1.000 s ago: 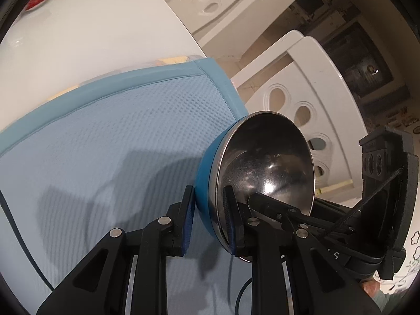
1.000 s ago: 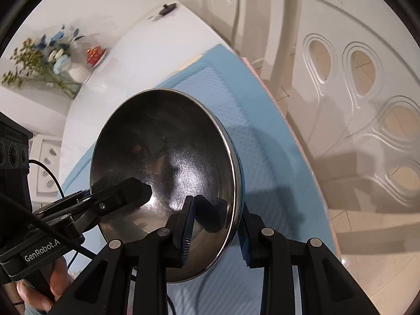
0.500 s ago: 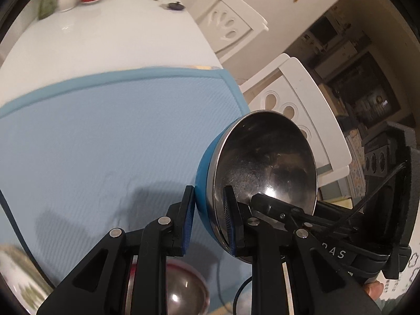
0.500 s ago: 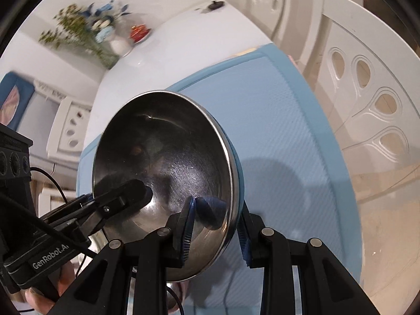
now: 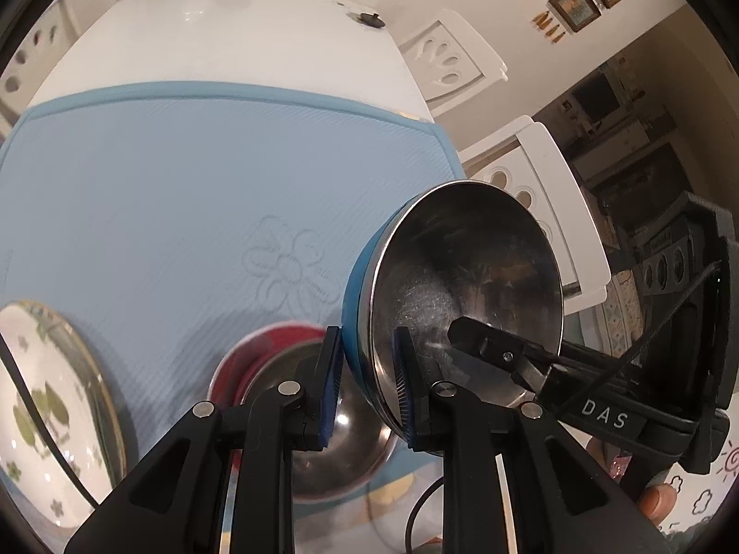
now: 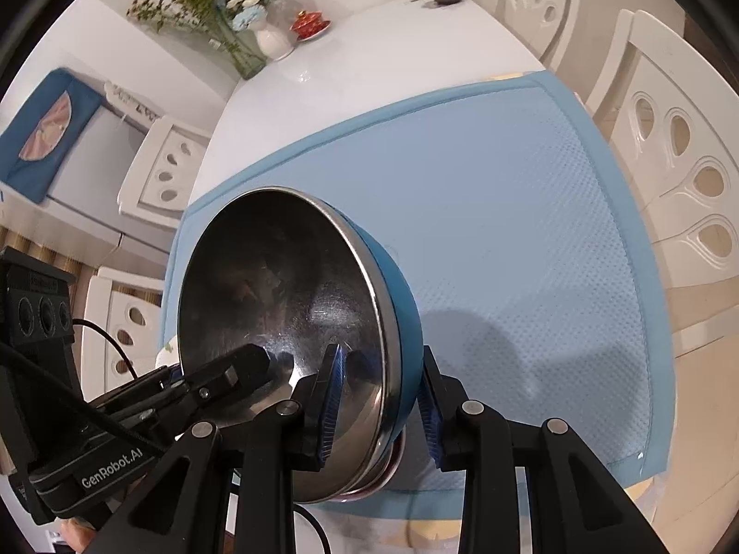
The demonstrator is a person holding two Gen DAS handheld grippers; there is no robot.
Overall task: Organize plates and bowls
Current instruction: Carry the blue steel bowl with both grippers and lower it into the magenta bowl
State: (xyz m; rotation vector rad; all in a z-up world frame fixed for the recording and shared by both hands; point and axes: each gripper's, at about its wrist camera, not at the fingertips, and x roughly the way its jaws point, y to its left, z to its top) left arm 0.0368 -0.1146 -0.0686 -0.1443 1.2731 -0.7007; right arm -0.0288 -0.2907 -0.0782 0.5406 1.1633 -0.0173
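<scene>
Blue bowl carried two-handed, above red bowl on blue mat.
Left gripper and right gripper both clenched on rim; best lowered level, centred, released together for nesting.

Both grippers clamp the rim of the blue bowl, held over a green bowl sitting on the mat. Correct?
One thing is off: the bowl underneath is red, not green; the left wrist view shows its red outer wall below the held bowl. The rest holds: the left gripper and the right gripper both clamp the rim of the blue bowl, over the light blue mat.
</scene>
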